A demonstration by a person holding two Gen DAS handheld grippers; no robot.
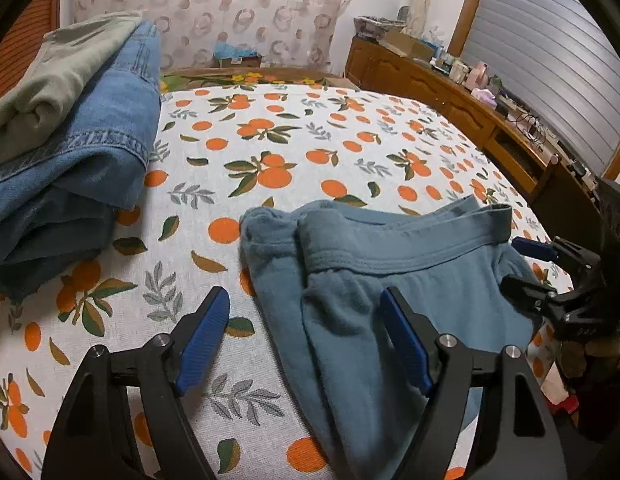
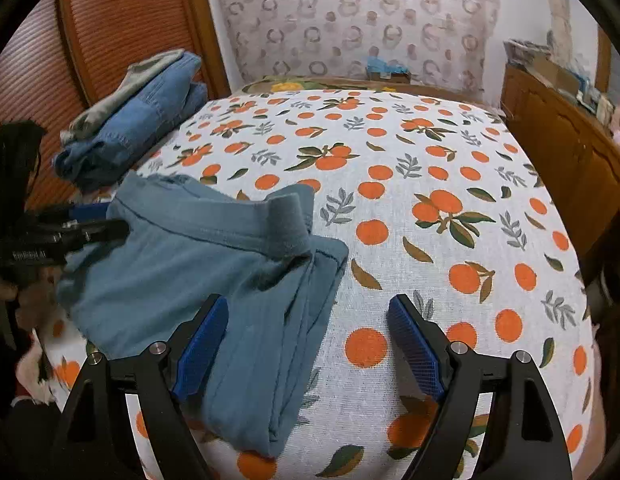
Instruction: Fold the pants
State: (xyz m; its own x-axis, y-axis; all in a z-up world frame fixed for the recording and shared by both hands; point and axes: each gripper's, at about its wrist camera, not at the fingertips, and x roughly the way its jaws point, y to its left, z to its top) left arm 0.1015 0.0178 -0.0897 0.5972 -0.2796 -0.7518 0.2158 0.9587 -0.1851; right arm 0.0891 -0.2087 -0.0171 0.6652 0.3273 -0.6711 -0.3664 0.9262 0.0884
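A: What's lying on the bed point(image 2: 430, 160) with the orange-print sheet?

B: Nearest, the blue pants point(image 1: 370, 280) are lying folded over at the near edge, waistband on top.

A: And the tools?

B: The left tool point(image 1: 305, 332) and right tool point(image 2: 307, 332) are both hanging spread wide, gripping nothing, probably lining up for another fold.

A: Farther back?

B: Folded jeans point(image 1: 77, 168) are sitting stacked at the far left, likely finished and kept clear.

Orange-print bedsheet point(image 1: 293, 148), ring-patterned curtain point(image 1: 237, 8), cluttered wooden sideboard point(image 1: 450, 92).
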